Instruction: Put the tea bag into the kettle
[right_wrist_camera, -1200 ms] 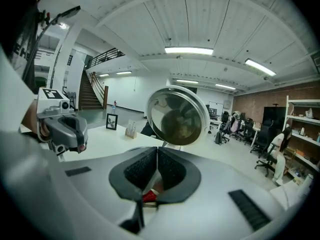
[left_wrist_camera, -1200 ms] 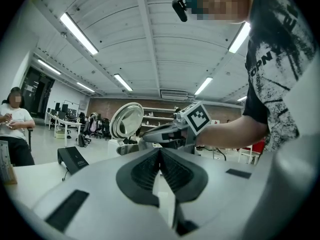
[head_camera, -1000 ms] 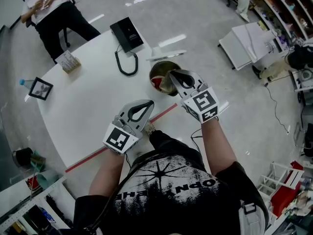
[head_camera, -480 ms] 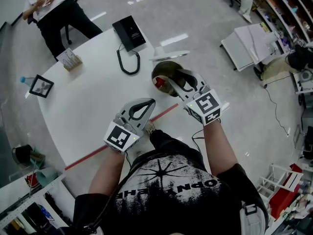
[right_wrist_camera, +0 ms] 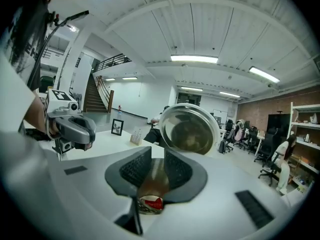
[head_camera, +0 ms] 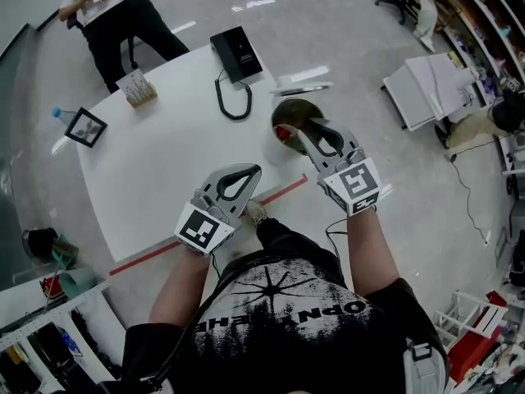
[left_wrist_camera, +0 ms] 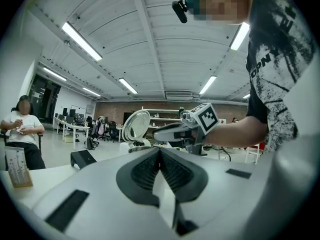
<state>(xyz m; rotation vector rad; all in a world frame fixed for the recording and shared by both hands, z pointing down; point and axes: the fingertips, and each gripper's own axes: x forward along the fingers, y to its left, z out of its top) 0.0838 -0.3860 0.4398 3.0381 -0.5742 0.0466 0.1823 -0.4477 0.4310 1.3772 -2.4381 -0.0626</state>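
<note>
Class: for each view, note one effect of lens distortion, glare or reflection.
Head view: wide-angle lens curves the table edge; lamp glare streaks the floor. Left gripper view: ceiling lamps bow, corners go black. Right gripper view: the shiny kettle lid carries dim reflections.

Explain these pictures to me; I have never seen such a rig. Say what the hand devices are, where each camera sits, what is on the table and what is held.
A person holds a two-jaw pincer tool in each hand. One picture comes from a camera on the head, looking down; the other two from cameras riding on the tools. The left gripper is shut and empty. The right gripper hangs over the open steel kettle, jaws apart but closing on nothing; the red tea bag lies inside the kettle below them. The white round table also carries a black desk telephone and a small black picture frame.
</note>
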